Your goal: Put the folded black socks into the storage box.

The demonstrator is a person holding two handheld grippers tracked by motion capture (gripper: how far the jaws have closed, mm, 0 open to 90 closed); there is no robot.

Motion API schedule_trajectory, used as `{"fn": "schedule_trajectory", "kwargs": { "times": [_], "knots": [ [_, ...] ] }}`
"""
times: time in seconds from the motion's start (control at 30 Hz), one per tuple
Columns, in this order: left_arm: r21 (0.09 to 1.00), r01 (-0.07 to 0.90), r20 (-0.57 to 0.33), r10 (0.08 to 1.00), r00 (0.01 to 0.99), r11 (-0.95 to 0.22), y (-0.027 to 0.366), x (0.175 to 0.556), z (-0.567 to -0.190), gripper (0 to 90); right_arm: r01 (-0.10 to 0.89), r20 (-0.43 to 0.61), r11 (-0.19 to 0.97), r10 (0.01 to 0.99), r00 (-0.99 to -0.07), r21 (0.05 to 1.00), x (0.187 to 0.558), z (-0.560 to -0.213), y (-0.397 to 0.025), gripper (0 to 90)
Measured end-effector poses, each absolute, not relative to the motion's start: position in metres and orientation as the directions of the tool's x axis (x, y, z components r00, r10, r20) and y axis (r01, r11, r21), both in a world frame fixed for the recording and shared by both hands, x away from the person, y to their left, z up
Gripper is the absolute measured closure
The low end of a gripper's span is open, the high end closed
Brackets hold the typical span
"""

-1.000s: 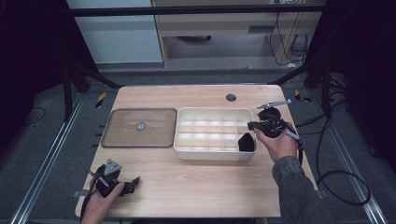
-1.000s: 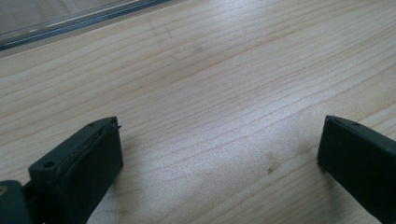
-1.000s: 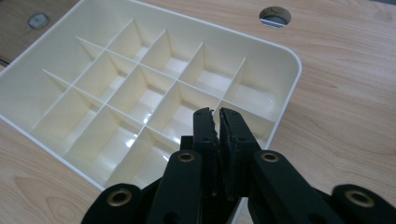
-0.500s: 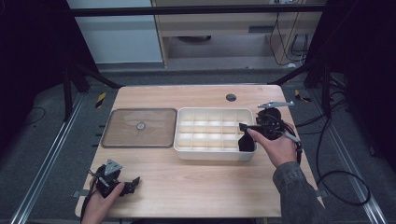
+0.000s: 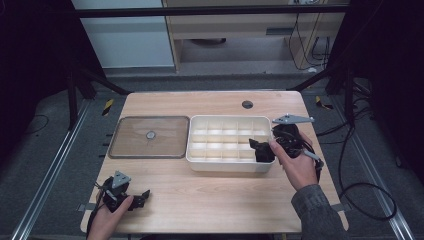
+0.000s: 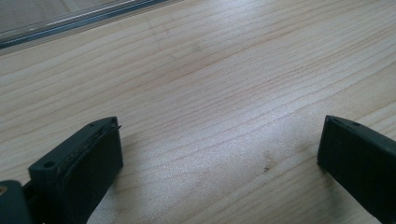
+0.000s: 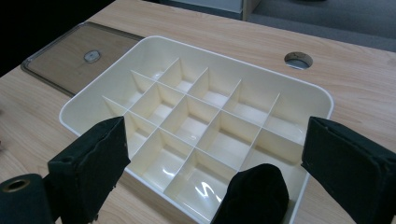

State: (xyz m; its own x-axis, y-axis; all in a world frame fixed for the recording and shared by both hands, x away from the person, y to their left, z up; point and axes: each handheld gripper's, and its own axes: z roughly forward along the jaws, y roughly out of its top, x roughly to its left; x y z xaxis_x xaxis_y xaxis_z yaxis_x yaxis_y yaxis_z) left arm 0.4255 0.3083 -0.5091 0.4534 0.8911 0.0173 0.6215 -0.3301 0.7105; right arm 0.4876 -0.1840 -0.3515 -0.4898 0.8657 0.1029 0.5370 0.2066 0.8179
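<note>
Hovering at the white box's right end, the right gripper has its jaws wide open over a black lump in the near corner slot. Left gripper rests on the tabletop, jaws open & empty.

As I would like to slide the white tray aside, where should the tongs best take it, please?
Probably the right end wall of the white tray, from above with the open right gripper: that thin upright rim fits between the tongs, one inside a compartment, one outside.
</note>
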Motion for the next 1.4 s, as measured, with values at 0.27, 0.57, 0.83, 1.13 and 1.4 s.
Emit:
{"fn": "schedule_trajectory", "kwargs": {
  "times": [0.27, 0.57, 0.83, 1.13, 1.4],
  "knots": [
    [0.711, 0.621, 0.017, 0.891, 0.453, -0.330, 0.308, 0.426, -0.509, 0.0, 0.521, 0.092, 0.201, 0.871, -0.483, 0.830, 0.475, -0.356, -0.188, 10.8],
    [0.710, 0.622, 0.018, 0.891, 0.453, -0.330, 0.308, 0.426, -0.509, 0.0, 0.450, 0.030, 0.231, 0.864, -0.502, 0.863, 0.460, -0.365, -0.192, 10.2],
    [0.709, 0.622, 0.019, 0.891, 0.454, -0.332, 0.308, 0.426, -0.509, 0.0, 0.446, 0.009, 0.244, 0.869, -0.494, 0.861, 0.450, -0.382, -0.199, 10.0],
    [0.710, 0.621, 0.018, 0.891, 0.454, -0.331, 0.308, 0.426, -0.509, 0.0, 0.456, -0.032, 0.286, 0.872, -0.489, 0.843, 0.440, -0.408, -0.211, 8.6],
    [0.710, 0.622, 0.018, 0.891, 0.453, -0.330, 0.308, 0.425, -0.509, 0.0, 0.466, -0.064, 0.324, 0.869, -0.490, 0.824, 0.436, -0.426, -0.220, 8.3]
  ]
}}
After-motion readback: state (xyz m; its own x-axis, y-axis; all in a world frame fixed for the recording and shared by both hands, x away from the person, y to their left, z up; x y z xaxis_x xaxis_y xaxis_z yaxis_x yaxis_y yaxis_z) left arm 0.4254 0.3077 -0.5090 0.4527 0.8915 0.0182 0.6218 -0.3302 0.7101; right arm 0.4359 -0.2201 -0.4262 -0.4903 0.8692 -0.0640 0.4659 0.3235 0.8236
